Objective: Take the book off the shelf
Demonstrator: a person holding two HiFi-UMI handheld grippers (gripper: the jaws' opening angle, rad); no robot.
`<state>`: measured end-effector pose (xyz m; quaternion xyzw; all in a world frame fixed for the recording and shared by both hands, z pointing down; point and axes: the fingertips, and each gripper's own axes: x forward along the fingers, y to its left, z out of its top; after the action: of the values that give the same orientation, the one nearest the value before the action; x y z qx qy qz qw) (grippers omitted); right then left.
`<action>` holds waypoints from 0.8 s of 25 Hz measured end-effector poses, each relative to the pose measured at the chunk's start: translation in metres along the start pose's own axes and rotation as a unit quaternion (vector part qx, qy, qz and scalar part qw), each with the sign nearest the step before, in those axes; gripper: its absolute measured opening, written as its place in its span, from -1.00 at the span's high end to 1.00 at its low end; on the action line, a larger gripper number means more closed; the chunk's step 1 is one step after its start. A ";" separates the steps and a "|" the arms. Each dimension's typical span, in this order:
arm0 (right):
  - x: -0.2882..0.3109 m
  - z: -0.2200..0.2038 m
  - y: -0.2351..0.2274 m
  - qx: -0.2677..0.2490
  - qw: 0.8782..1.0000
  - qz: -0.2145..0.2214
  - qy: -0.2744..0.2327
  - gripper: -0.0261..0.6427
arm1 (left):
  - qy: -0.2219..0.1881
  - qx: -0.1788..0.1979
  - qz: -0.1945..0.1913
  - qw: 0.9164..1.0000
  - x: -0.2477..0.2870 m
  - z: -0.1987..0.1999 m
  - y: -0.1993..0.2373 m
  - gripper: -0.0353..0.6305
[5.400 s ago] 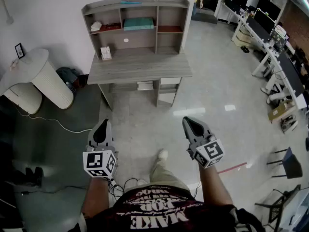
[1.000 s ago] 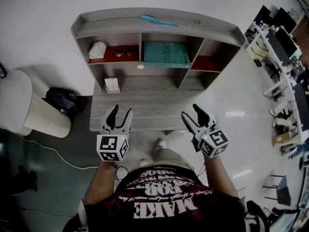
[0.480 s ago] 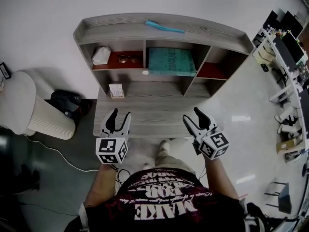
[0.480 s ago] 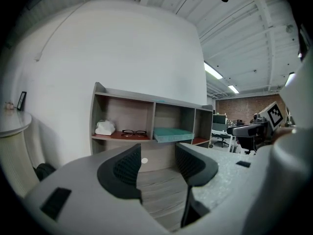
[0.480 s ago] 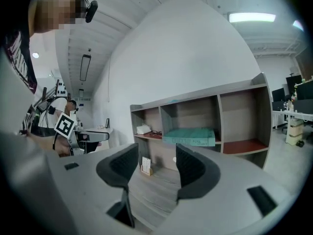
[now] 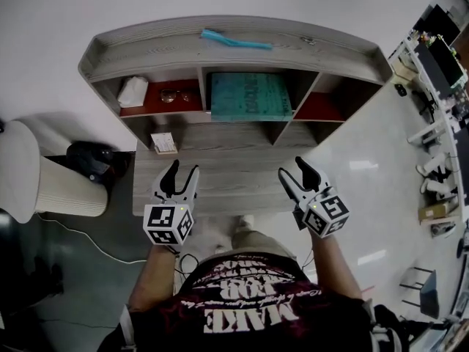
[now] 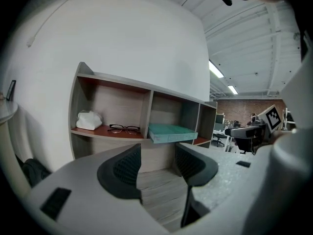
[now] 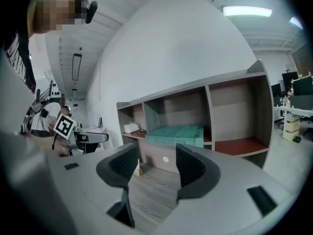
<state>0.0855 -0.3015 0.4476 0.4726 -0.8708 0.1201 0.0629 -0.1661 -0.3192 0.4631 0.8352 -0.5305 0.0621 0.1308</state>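
Note:
A teal book (image 6: pixel 249 97) lies flat in the middle compartment of the grey wooden shelf unit (image 6: pixel 234 46) on the desk (image 6: pixel 220 178). The same book (image 7: pixel 171 131) (image 8: pixel 180 134) shows in both gripper views, ahead of the jaws. My left gripper (image 6: pixel 181 171) hovers over the desk's front left, open and empty. Over the desk's front right, my right gripper (image 6: pixel 296 171) stands open with nothing between its fingers. Both are well short of the book.
Glasses (image 6: pixel 170 94) and a white crumpled thing (image 6: pixel 133 92) sit in the left compartment. A teal stick (image 6: pixel 236 41) lies on the shelf top. A small card stand (image 6: pixel 163 143) is on the desk. A white bin (image 6: pixel 44 178) stands at the left, office desks (image 6: pixel 440 64) at the right.
The view has closed in on the shelf unit and shifted; both grippers stay open over the desk's front edge, about where they were.

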 end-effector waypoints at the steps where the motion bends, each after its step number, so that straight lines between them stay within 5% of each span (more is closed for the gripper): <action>1: 0.005 0.001 -0.005 0.001 1.000 0.000 -0.001 0.21 | 0.002 0.000 0.000 1.000 0.008 0.000 0.001 0.27; 20: 0.101 0.006 -0.123 0.050 0.998 0.023 0.027 0.21 | 0.035 -0.046 0.007 0.998 0.149 0.014 0.006 0.27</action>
<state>0.1335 -0.4497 0.4833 0.4519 -0.8722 0.1774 0.0600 -0.1078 -0.4545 0.4870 0.8222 -0.5334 0.0676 0.1866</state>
